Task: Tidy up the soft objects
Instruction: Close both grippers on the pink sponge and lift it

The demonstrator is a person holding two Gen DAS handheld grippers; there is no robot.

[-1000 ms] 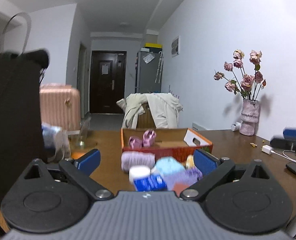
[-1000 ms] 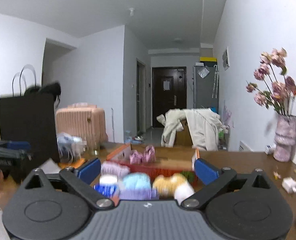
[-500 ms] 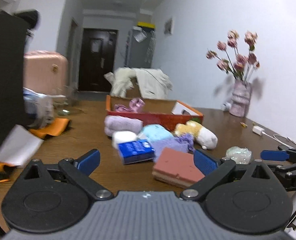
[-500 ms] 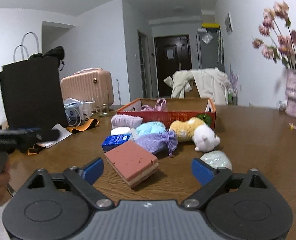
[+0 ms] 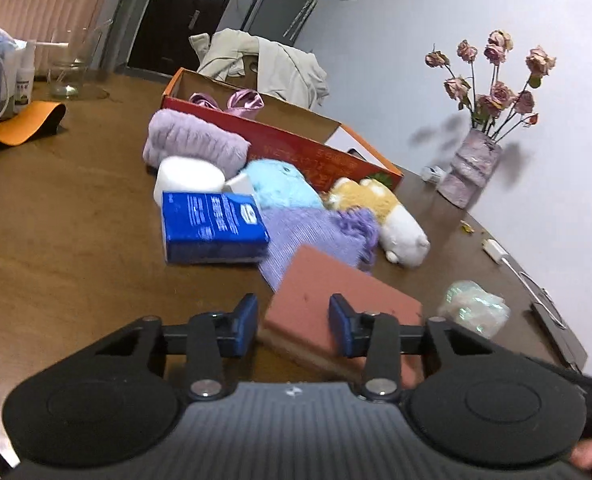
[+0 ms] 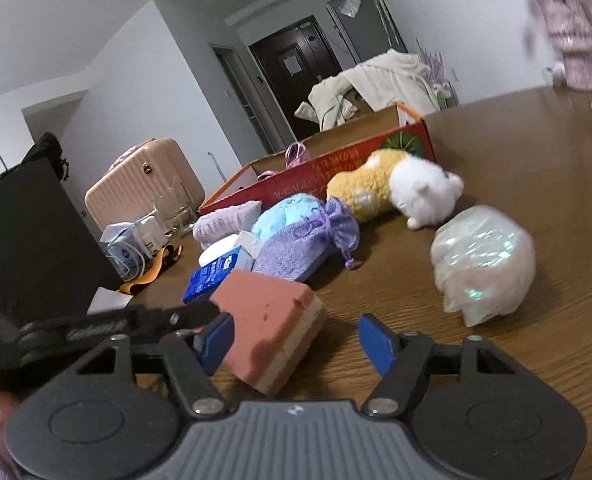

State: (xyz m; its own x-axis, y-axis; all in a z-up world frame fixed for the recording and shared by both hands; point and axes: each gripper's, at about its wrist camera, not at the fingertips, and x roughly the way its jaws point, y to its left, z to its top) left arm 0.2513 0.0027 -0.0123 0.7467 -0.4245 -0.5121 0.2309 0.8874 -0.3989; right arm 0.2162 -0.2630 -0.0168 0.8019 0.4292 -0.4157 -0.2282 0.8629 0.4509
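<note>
Sponge (image 5: 316,300) between tilted left claw (image 5: 292,326)

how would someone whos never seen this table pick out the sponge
Start at the open red cardboard box on the brown table; a heap of soft things lies in front of it. At the heap's near end, by the blue packet, lies the sponge: a flat-faced pink block with a pale bottom layer, unlike its fuzzy neighbours.
</note>
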